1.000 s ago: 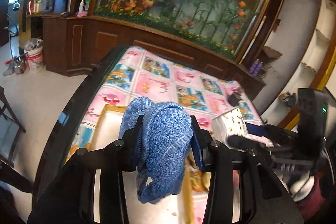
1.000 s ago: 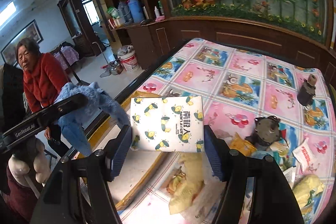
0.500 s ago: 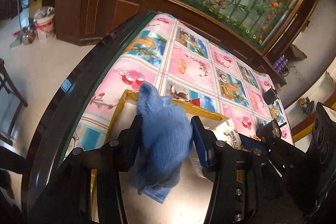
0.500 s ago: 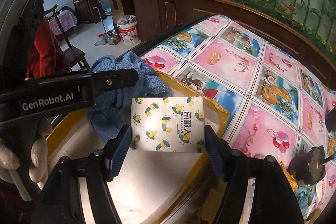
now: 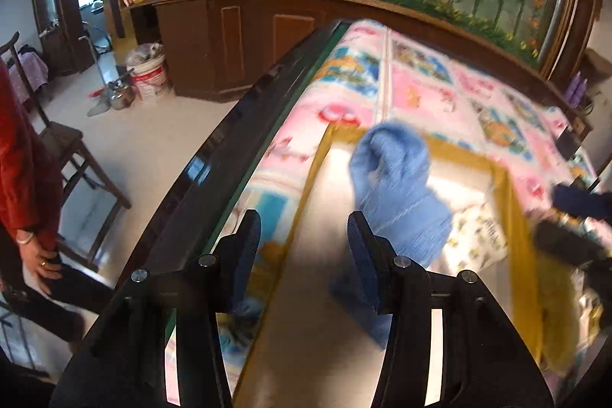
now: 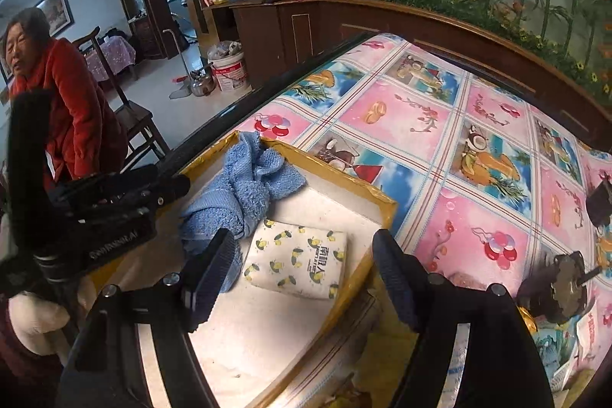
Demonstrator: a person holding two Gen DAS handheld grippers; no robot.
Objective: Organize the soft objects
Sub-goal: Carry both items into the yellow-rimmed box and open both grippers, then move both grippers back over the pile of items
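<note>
A crumpled blue towel [image 6: 244,192] lies in the far left part of a shallow yellow-rimmed tray [image 6: 382,205] on the table. A white tissue pack with lemon print [image 6: 296,264] lies in the tray just right of the towel. In the left wrist view the towel [image 5: 397,194] and pack [image 5: 474,239] show blurred in the tray [image 5: 520,247]. My left gripper [image 5: 304,255] is open and empty, drawn back left of the towel. My right gripper [image 6: 304,274] is open and empty above the pack.
The table has a pink and blue picture cloth [image 6: 440,125] and a dark edge [image 5: 214,186]. Small dark gadgets [image 6: 558,293] and packets lie at the right. A person in red [image 6: 65,109], a chair and a white bucket [image 6: 229,69] are off the table's left.
Both grippers opened and let go: the towel and the tissue pack now lie in the tray. Both grippers pulled back, the left one swinging leftward.
</note>
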